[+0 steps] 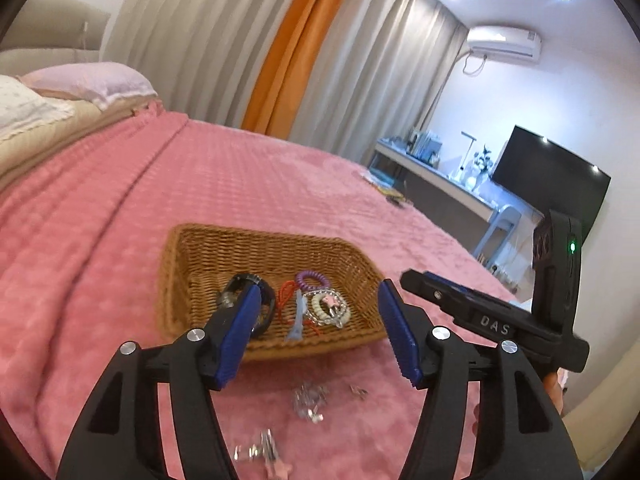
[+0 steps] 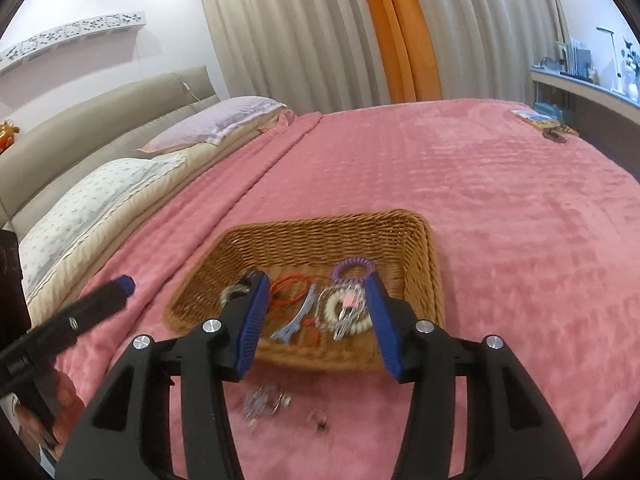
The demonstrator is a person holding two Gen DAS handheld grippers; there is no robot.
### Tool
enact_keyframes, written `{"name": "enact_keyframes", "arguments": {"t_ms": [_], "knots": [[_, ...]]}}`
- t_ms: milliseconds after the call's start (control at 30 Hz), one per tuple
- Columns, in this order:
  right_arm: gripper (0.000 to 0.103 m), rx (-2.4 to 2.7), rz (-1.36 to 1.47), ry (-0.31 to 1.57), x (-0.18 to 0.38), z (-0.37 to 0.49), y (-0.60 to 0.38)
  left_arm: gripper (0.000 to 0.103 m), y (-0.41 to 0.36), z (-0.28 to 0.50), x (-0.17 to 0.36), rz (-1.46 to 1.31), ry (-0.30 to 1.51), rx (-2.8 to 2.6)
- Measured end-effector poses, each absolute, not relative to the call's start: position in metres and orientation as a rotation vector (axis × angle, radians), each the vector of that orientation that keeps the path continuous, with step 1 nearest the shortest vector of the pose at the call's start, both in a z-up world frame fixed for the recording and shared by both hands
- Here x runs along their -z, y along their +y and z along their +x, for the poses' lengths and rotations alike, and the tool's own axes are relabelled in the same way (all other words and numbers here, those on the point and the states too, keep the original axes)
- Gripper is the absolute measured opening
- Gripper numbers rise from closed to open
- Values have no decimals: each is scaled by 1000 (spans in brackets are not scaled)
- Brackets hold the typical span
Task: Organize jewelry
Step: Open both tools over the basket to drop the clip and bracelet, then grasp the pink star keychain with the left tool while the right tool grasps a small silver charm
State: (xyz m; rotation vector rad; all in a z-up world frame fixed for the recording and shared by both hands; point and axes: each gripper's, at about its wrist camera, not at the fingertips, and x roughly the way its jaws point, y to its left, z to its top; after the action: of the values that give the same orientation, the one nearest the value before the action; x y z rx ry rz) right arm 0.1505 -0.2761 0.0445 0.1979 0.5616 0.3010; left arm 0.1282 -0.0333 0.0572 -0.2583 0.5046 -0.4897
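Nearest, small silver pieces of jewelry [image 1: 310, 402] lie loose on the pink blanket [image 1: 120, 240], below the left gripper [image 1: 320, 328] and the right gripper [image 2: 316, 316], both with jaws parted and nothing between the blue pads. Just beyond them sits a wicker basket [image 2: 420, 248] on the blanket, holding a black bracelet [image 1: 244, 284], a red cord [image 2: 290, 286], a light blue hair clip [image 2: 294, 320], a purple coil hair tie [image 2: 352, 268] and a white coil tie tangled with a silver chain [image 1: 330, 308]. Farther back are pillows [image 2: 216, 120], then grey and orange curtains [image 2: 400, 28].
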Motion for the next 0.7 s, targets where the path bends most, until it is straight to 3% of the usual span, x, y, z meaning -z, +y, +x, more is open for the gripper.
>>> {"name": "enact_keyframes", "arguments": {"t_ms": [167, 700], "knots": [[47, -304, 150, 568, -38, 115, -263, 59, -16, 97, -55, -257, 503, 463], [47, -232, 118, 707, 41, 117, -250, 59, -10, 86, 50, -295, 760, 430]]}}
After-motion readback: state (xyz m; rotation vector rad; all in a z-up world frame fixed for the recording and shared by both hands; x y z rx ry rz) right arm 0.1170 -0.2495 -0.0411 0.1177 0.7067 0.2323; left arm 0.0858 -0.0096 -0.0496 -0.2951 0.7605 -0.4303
